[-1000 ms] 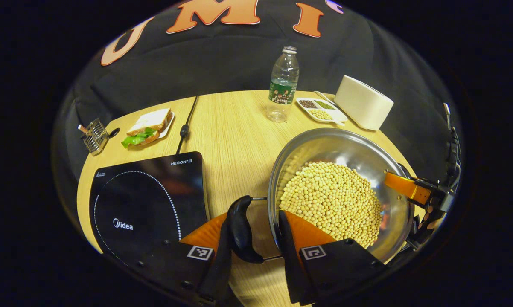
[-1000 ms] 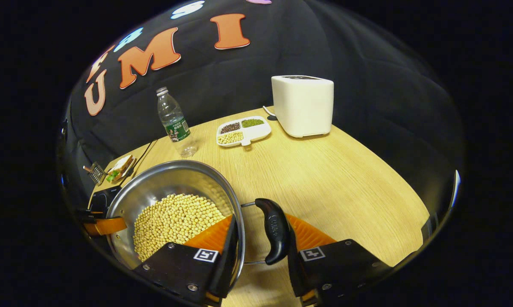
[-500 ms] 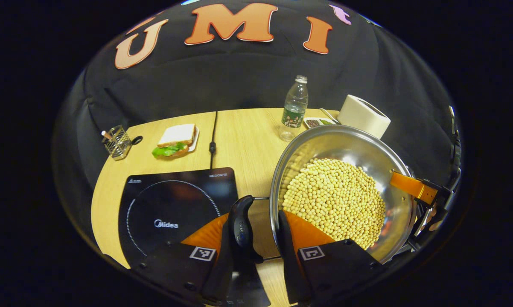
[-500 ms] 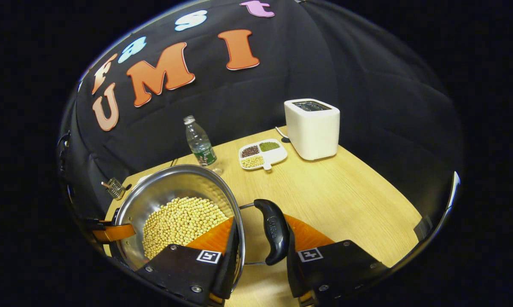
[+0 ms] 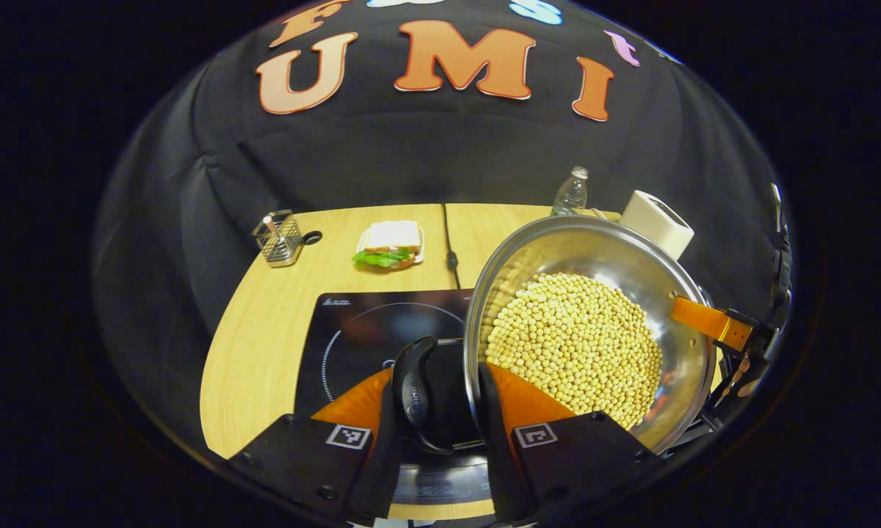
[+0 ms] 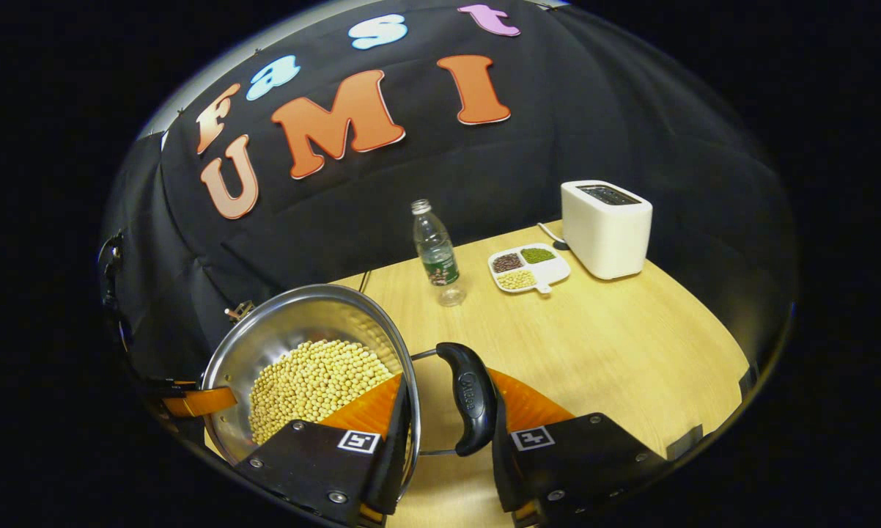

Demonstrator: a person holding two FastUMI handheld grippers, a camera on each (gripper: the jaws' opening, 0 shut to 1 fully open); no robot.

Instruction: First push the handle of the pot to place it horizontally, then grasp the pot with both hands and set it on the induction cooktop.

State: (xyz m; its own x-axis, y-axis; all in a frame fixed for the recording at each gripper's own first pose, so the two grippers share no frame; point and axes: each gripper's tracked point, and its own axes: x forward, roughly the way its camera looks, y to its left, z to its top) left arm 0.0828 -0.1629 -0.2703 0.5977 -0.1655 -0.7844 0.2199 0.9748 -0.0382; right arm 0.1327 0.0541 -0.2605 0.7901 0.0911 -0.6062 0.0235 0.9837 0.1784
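Note:
A steel pot [image 5: 558,253] full of soybeans [image 5: 572,352] hangs in the air, tilted little, held from both sides. My left gripper [image 5: 440,381] is shut on the pot's black left handle [image 5: 413,389] and rim, one finger outside the handle, one inside the wall. Below that handle lies the black induction cooktop [image 5: 360,330]. My right gripper [image 6: 448,400] is shut the same way on the right handle [image 6: 470,400] and the pot's rim [image 6: 301,315]. Each gripper also appears across the pot: the right gripper [image 5: 734,337] and the left gripper [image 6: 191,402].
On the wooden table [image 6: 594,345] stand a water bottle [image 6: 437,253], a white tray of beans [image 6: 528,268] and a white toaster [image 6: 605,227]. Behind the cooktop lie a sandwich on a plate [image 5: 389,246], a wire holder [image 5: 279,238] and the cooktop's cable [image 5: 449,242].
Both grippers have risen and carried the pot to the left, from above bare table to above the cooktop's right side. Both grips are unchanged.

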